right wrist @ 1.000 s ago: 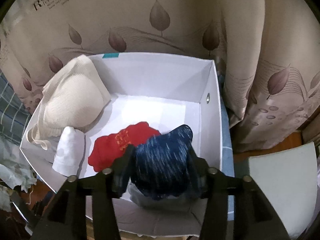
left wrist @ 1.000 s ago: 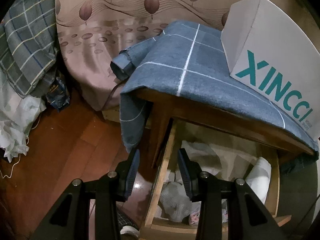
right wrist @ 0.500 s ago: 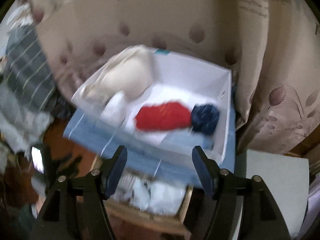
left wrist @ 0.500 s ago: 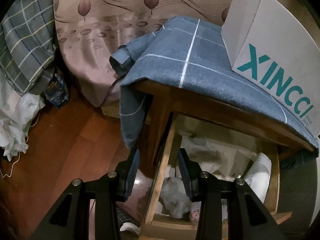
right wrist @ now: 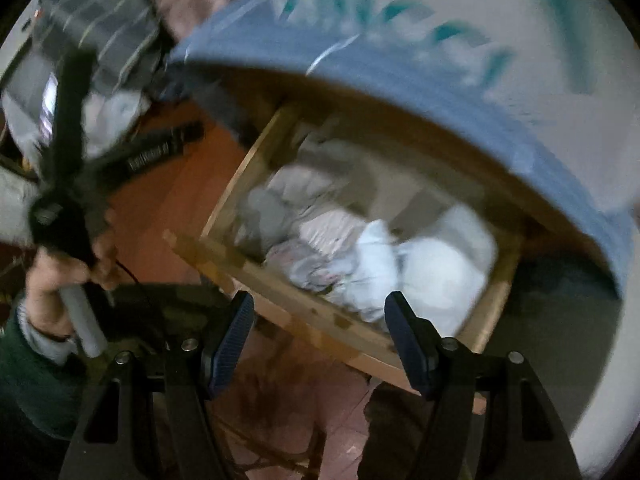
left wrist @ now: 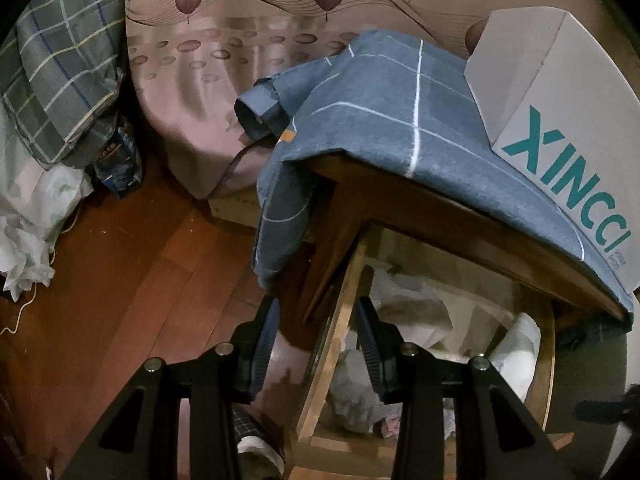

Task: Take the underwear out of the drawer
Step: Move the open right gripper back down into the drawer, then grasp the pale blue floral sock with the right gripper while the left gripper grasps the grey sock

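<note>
The wooden drawer (left wrist: pixel 332 360) stands pulled out under the table, filled with pale crumpled underwear (left wrist: pixel 360 396) and a white roll (left wrist: pixel 516 352). My left gripper (left wrist: pixel 317 308) hovers open above the drawer's left side wall, which shows between its fingers without touching them. In the blurred right wrist view, my right gripper (right wrist: pixel 320 304) points down over the drawer's front rail (right wrist: pixel 288 292). Its jaws stand wide and hold nothing. The underwear pile (right wrist: pixel 360 264) lies just beyond its fingertips. At the left, a hand (right wrist: pixel 68 268) grips the other gripper's handle.
A white box (left wrist: pixel 560 100) with teal lettering sits on the blue checked cloth (left wrist: pixel 380 120) covering the table top. A patterned curtain (left wrist: pixel 224 80) hangs behind. Plaid bedding (left wrist: pixel 60 80) and white fabric lie at left on the wooden floor (left wrist: pixel 140 280).
My right gripper let go of the dark blue underwear inside the white box, opened, and swung down to above the drawer. The left gripper stayed almost still.
</note>
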A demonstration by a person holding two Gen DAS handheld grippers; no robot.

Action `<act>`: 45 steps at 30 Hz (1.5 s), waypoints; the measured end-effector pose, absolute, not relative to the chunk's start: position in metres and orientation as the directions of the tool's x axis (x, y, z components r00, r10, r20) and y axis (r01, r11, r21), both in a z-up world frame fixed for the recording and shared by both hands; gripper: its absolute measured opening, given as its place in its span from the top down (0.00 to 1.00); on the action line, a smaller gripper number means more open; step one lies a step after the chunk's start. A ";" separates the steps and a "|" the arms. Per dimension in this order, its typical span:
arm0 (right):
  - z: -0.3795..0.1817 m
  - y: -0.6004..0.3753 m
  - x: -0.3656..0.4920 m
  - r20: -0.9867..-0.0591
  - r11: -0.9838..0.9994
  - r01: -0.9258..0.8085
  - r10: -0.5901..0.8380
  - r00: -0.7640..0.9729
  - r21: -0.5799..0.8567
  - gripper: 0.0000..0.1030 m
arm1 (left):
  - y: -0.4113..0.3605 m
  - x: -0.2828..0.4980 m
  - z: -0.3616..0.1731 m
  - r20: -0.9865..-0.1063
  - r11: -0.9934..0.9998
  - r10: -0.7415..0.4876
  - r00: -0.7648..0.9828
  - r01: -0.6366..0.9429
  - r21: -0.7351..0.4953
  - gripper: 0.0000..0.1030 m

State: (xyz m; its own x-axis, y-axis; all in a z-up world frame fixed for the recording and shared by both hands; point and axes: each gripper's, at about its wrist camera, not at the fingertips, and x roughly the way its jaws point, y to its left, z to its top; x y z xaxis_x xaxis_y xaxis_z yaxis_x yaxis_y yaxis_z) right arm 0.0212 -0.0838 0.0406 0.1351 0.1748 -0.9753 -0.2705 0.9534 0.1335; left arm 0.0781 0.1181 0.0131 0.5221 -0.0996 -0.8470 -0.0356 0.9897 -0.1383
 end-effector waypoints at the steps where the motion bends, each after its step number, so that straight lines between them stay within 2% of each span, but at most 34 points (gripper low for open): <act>1: 0.030 -0.078 0.025 -0.978 0.948 -0.285 0.180 0.104 0.144 0.37 | 0.120 0.078 0.013 -0.848 0.990 -0.095 0.521 -0.042 -0.137 0.61; 13: -0.076 -0.033 0.086 -0.977 0.909 -0.374 0.127 -0.172 0.184 0.37 | 0.152 0.077 0.011 -0.857 0.979 -0.088 0.508 -0.116 -0.169 0.61; 17: -0.102 -0.026 0.091 -0.962 0.897 -0.394 0.104 -0.253 0.201 0.36 | 0.151 0.076 0.011 -0.858 0.979 -0.113 0.502 -0.091 -0.183 0.61; 19: -0.108 -0.027 0.095 -0.947 0.893 -0.375 0.142 -0.288 0.248 0.36 | 0.149 0.076 0.008 -0.864 0.979 -0.127 0.488 -0.079 -0.188 0.61; 25: -0.135 -0.032 0.096 -0.943 0.905 -0.379 0.062 -0.328 0.191 0.38 | 0.141 0.076 0.004 -0.871 0.982 -0.148 0.468 -0.037 -0.186 0.61; 28: -0.148 -0.034 0.092 -0.936 0.905 -0.381 0.049 -0.349 0.189 0.45 | 0.136 0.077 0.001 -0.879 0.983 -0.155 0.450 -0.018 -0.183 0.61; 32: -0.157 -0.033 0.091 -0.934 0.903 -0.397 0.015 -0.356 0.166 0.48 | 0.130 0.078 -0.002 -0.886 0.986 -0.152 0.438 -0.001 -0.170 0.61; 33: -0.156 -0.033 0.091 -0.939 0.901 -0.407 0.004 -0.343 0.152 0.54 | 0.128 0.078 -0.004 -0.889 0.987 -0.148 0.432 0.003 -0.163 0.61; 34: -0.157 -0.032 0.090 -0.941 0.897 -0.418 -0.008 -0.339 0.143 0.55 | 0.127 0.079 -0.005 -0.892 0.987 -0.149 0.427 0.004 -0.163 0.61; 36: -0.156 -0.037 0.086 -0.943 0.898 -0.425 -0.036 -0.330 0.114 0.63 | 0.125 0.081 -0.009 -0.898 0.983 -0.169 0.407 0.005 -0.183 0.61; 45: -0.140 -0.084 0.072 -0.967 0.947 -0.316 -0.021 -0.253 0.062 0.72 | 0.096 0.082 -0.025 -0.924 0.979 -0.202 0.323 0.066 -0.191 0.61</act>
State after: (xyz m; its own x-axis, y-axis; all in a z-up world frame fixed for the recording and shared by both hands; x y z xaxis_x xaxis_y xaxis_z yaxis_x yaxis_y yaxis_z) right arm 0.0723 -0.0844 -0.1400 -0.2528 -0.0208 -0.9673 -0.3158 0.9468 0.0622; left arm 0.0815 0.0962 -0.0251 0.3233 -0.2020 -0.9245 0.0660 0.9794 -0.1910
